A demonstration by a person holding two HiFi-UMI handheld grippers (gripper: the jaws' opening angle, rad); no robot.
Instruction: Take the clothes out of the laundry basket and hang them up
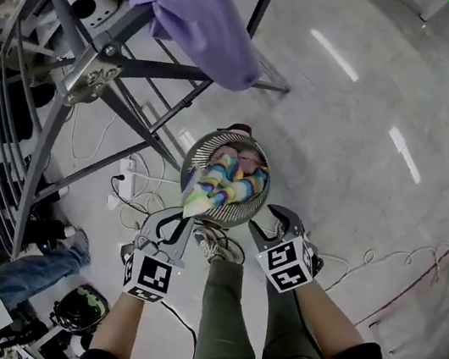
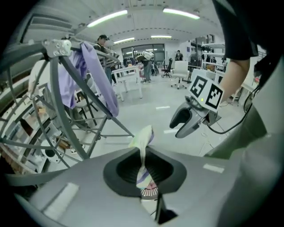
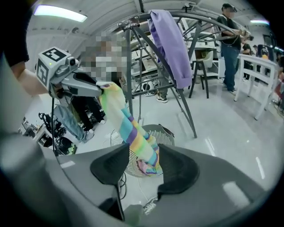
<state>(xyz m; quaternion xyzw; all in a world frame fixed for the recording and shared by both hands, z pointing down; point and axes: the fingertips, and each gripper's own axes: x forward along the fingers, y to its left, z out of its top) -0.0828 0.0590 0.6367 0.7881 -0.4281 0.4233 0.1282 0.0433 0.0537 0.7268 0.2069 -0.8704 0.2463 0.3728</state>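
While both forearms reach forward and down, I see the left gripper (image 1: 181, 220) aimed at the near left rim of the laundry basket (image 1: 198, 151), its jaws pinched tight on one end of the striped cloth (image 1: 226, 179). The right gripper (image 1: 272, 224) hangs just beside it at the basket's near right rim, jaws standing well apart and pressing on nothing (the cloth only shows beyond them in its own view). The basket sits on a glossy grey floor (image 1: 373, 115), with cables (image 1: 140, 194) trailing off its near left side. A metal drying rack (image 1: 98, 66) stands beyond it to the left, a purple garment (image 1: 202, 16) draped over its top bar. The cloth runs as one long band, upper end at the left jaws and lower end down in the basket, slanting from upper left to lower right in the right gripper view.
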